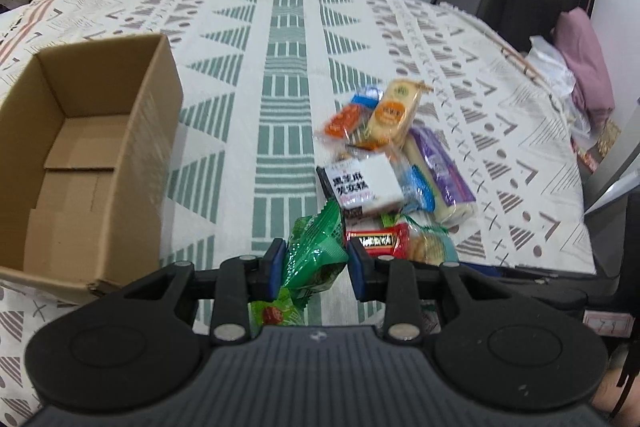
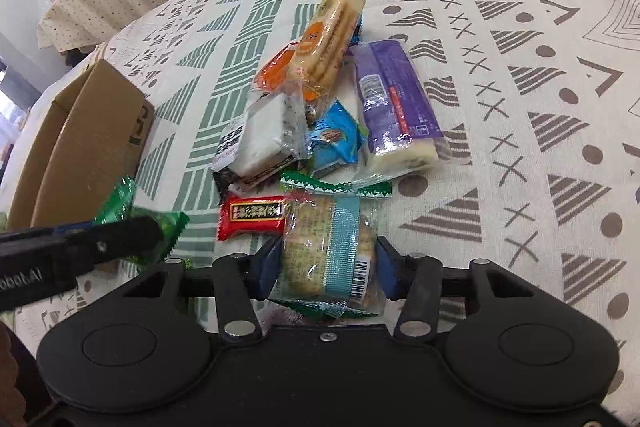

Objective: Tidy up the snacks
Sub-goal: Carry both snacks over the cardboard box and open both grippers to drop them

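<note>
Nearest the lens in the left wrist view, the left gripper [image 1: 316, 269] has its blue pads pinched on one green snack packet [image 1: 314, 253], held at lower centre of the frame. One open cardboard box [image 1: 86, 163] sits on the patterned cloth [image 1: 280, 67] at left, nothing visible inside. In the right wrist view the right gripper [image 2: 326, 269] stands at lower centre with both pads pressed against the sides of one clear cracker pack with a teal band [image 2: 326, 247]. Just above it lies one red bar [image 2: 252, 217], then a pile: one white cake pack printed in black Chinese characters [image 2: 260, 143], one blue packet [image 2: 334, 139], one purple-wrapped roll [image 2: 394, 111], one orange packet [image 2: 276, 67] and one tan biscuit pack [image 2: 330, 35].
</note>
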The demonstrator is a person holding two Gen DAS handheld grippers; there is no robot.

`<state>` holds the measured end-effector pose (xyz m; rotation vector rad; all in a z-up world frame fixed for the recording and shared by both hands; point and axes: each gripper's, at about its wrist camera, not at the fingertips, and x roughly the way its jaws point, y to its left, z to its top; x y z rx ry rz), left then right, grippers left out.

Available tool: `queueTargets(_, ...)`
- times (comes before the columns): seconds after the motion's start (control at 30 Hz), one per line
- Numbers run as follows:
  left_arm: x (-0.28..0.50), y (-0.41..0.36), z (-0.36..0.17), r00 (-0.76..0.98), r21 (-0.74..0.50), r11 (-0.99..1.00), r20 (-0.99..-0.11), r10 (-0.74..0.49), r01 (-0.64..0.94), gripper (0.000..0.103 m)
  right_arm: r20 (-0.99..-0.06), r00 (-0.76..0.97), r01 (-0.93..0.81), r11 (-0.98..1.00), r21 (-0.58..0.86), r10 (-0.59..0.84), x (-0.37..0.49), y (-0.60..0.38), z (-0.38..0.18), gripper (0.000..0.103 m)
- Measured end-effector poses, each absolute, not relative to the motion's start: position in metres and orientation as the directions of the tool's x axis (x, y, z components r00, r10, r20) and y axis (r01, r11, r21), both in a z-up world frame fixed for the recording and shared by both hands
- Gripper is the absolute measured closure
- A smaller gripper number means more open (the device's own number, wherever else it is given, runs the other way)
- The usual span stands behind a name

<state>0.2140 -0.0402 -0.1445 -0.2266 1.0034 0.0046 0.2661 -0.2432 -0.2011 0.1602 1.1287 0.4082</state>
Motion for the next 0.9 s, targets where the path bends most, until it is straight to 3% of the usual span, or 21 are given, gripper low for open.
queueTargets(0.9, 0.186, 0.044, -0.074, 0.719, -0.332, 0.920, -0.690, -0.084, -0.210, 0.071, -0.730, 0.538, -0.301, 0.905, 0.302, 0.422, 0.237, -0.173, -0.087, 0.055)
